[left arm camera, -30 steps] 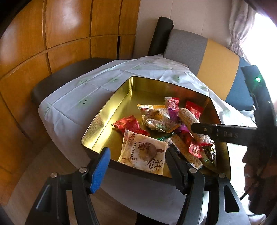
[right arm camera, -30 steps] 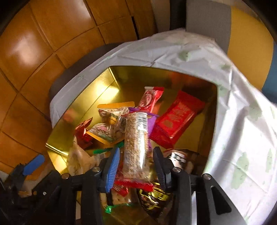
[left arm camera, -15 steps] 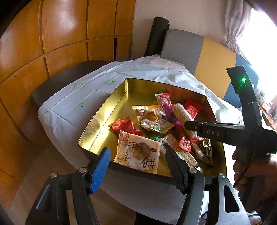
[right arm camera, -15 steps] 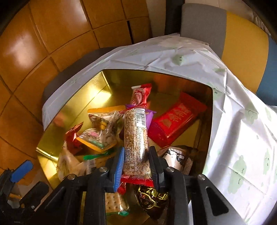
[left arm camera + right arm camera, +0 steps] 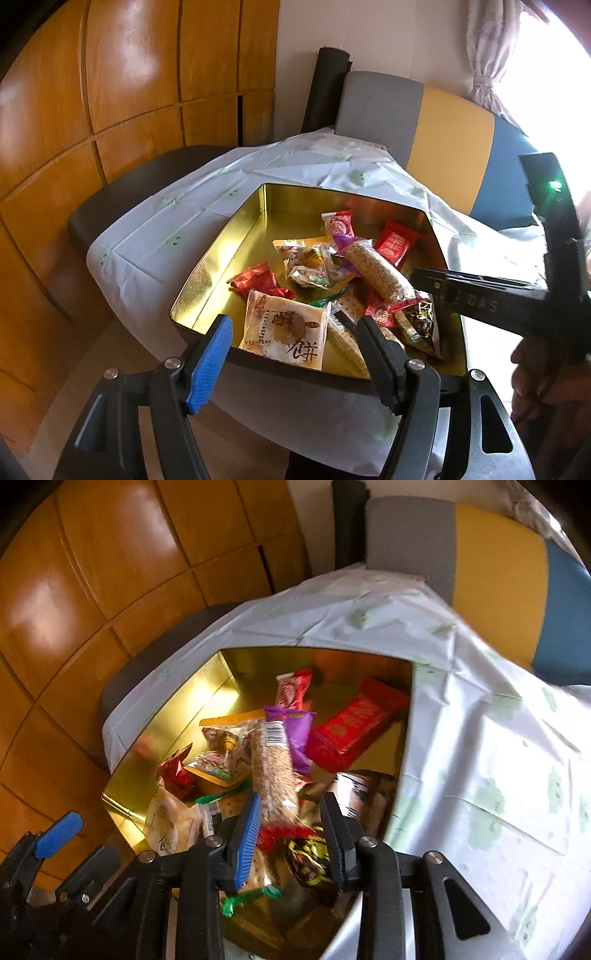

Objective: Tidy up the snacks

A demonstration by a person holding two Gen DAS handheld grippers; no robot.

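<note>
The right gripper (image 5: 291,834) has spread since the earlier frame, jaws opening around the grain bar (image 5: 275,775), lower centre; left gripper (image 5: 295,350) half-open, empty; snacks heaped in the tin (image 5: 221,258), unsorted.

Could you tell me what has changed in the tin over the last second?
The right gripper closed on the long cereal bar, then its jaws began opening, with the bar between them, its near end raised. The left gripper is opening, empty, above the pastry packet. The other snacks and the gold tin stayed put.
</note>
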